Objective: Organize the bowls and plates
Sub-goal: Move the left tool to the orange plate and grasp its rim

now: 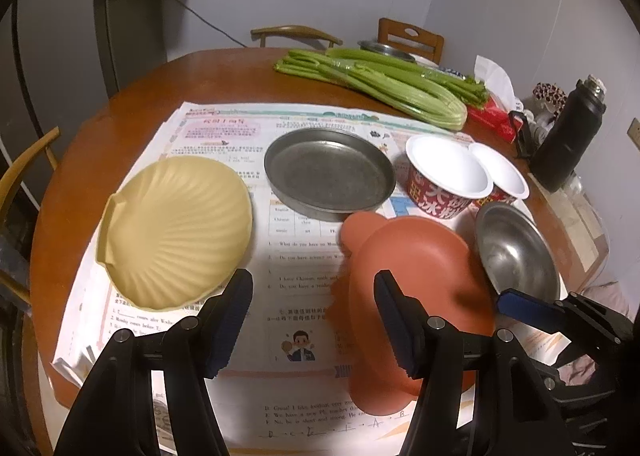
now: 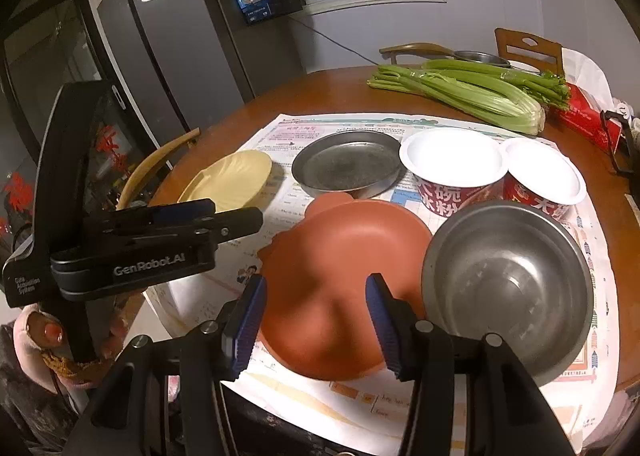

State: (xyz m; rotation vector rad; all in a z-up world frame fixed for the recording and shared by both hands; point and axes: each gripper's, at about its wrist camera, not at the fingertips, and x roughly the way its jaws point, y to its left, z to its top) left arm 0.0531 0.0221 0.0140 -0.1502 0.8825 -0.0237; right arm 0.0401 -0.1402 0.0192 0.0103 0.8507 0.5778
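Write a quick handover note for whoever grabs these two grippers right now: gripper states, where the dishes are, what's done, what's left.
Left gripper: open, holding nothing, hovering over the worksheet between the shell plate and the orange plate.
Right gripper: open, holding nothing, hovering at the orange plate's near rim.
Dishes, all separate on the worksheet: shell plate at left, metal pan behind centre, orange plate in front, steel bowl at right, two paper bowls side by side behind it.
Done: nothing stacked yet.
Left: probably group plates together and nest bowls.
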